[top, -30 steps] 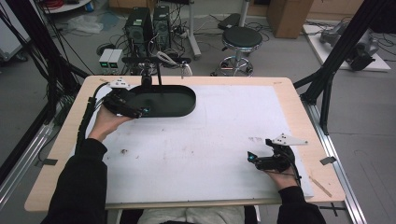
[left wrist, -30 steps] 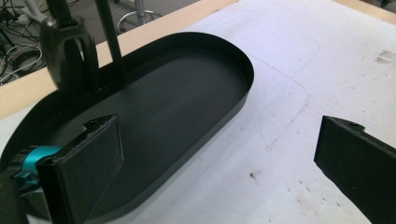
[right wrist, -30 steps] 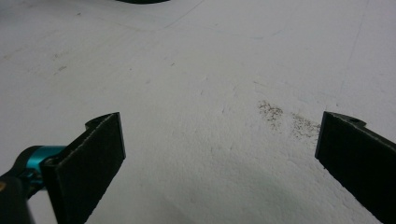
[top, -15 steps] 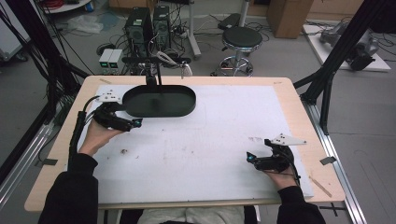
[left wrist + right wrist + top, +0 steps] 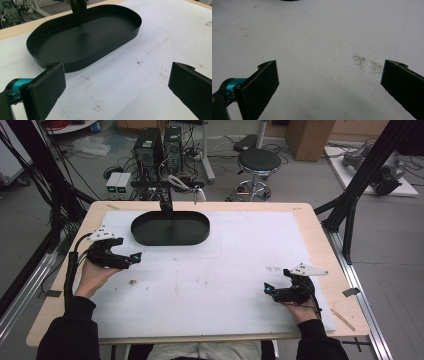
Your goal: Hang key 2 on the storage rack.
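Tray set down, both grippers free & clear of it.

Your left gripper hangs just off the black oval tray, near its left end, jaws spread wide w/ nothing between them; right gripper sits well apart at the near right of the white mat, also spread & unloaded. Tray's at the far-left of the mat, nothing in it. Looks like a between-steps pause; next you'd need sth to go for, or re-close on the rim.

- wooden table, top mostly covered by a white sheet
- black oval tray sits on the sheet, far-left area
- sheet has small dark specks and stains
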`<state>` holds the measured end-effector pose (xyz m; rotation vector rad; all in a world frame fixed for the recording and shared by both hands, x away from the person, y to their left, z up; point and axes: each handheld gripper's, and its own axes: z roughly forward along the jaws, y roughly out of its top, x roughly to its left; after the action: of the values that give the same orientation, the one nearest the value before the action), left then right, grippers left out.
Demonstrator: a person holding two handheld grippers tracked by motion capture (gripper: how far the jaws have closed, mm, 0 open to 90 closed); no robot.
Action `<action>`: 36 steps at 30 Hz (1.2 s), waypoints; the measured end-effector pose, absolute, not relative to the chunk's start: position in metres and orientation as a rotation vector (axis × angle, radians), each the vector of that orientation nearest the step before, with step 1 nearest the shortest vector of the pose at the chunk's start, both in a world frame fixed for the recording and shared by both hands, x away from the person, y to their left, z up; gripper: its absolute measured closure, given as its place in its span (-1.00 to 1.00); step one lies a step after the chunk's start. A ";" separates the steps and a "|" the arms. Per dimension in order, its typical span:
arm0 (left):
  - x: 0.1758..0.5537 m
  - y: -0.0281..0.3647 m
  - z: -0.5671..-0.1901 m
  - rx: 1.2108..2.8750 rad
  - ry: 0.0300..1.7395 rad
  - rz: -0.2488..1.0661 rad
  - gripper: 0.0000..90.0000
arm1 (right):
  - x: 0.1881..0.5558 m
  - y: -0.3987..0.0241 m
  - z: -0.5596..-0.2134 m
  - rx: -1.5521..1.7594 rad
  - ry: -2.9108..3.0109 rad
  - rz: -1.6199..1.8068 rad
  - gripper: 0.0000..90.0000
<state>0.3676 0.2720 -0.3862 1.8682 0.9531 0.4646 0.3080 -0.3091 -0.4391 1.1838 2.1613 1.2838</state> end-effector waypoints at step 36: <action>0.276 0.305 -0.431 1.756 1.101 0.605 -0.96 | 0.309 -0.310 -0.439 1.174 2.158 1.289 -0.98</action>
<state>0.2763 0.3054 -0.4312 1.7556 1.1012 0.6046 0.3089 -0.3103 -0.4388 1.1741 2.1581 1.2886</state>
